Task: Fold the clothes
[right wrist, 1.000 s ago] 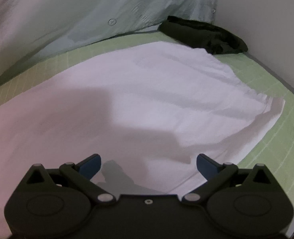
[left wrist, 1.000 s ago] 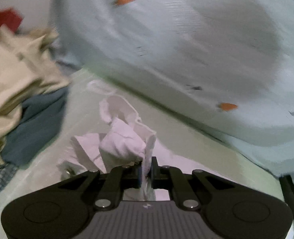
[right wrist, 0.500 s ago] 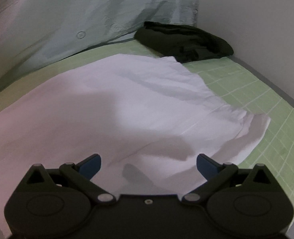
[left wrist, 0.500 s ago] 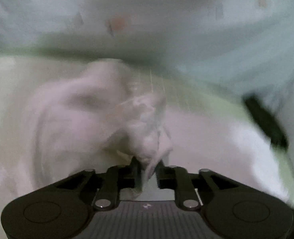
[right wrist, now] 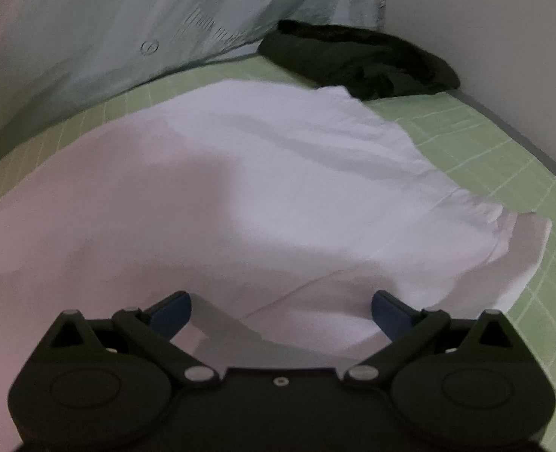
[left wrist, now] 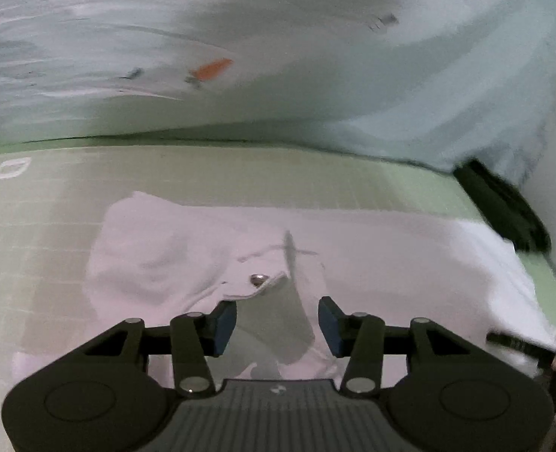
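Note:
A white garment (left wrist: 187, 248) lies spread on the green grid mat (left wrist: 240, 177), its waistband end with a metal snap button (left wrist: 256, 279) just ahead of my left gripper (left wrist: 277, 324). That gripper is open, its blue pads on either side of a loose flap without touching it. In the right wrist view the same white garment (right wrist: 240, 173) covers most of the mat (right wrist: 485, 143), with a crumpled corner at the right. My right gripper (right wrist: 281, 310) hovers open over the near edge, nothing between its fingers.
A pale blue-green fabric with small orange prints (left wrist: 278, 56) rises along the far side. A dark folded garment (right wrist: 357, 64) lies at the mat's far right corner, by the white wall (right wrist: 485, 19). Bare green mat shows to the left (left wrist: 33, 226).
My left gripper has swung right, laid the bunched white cloth down and opened. The right gripper has stayed open and edged forward over the garment.

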